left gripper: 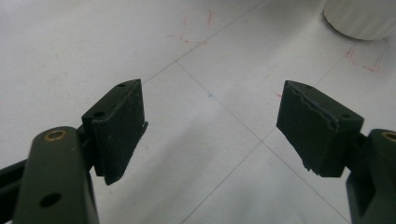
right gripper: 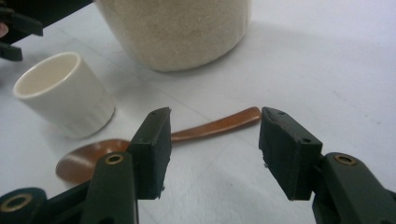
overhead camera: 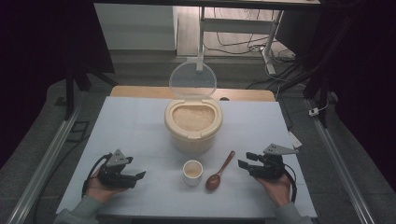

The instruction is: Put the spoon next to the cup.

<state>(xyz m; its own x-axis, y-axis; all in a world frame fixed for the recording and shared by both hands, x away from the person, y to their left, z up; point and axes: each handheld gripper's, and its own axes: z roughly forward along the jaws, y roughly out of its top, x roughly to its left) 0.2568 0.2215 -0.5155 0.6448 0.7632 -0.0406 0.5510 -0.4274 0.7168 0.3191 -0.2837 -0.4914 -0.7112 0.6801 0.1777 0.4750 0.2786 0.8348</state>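
The step in hand is judged to be the pick-up of the spoon (overhead camera: 219, 172), which lies flat on the worktop (overhead camera: 140, 121) between the cup (overhead camera: 192, 171) and the right tool (overhead camera: 247, 161), its bowl toward the person and its handle slanting away toward the rice bin (overhead camera: 193, 124). In the right gripper view the handle (right gripper: 219, 125) is seen just beyond the tool's jaws, which stand well apart with nothing between them; the left tool (overhead camera: 137, 173) is likewise wide open and empty, resting above bare worktop to the left of the cup.

For a sound grasp, the right tool should be brought down over the middle of the handle, with the jaws set across it rather than along it, since the handle is thin and lies close to the surface. The pads should be lowered until the worktop is nearly touched before they are closed, or the handle may be skipped over. A grip near the bowl is best avoided, as the spoon would then be awkward to tip.

The cup stands just beside the spoon's bowl and could be knocked if the tool is swung in from the left. The bin, its clear lid (overhead camera: 192, 80) raised, stands behind and is filled with rice; it is well clear of the grasp.
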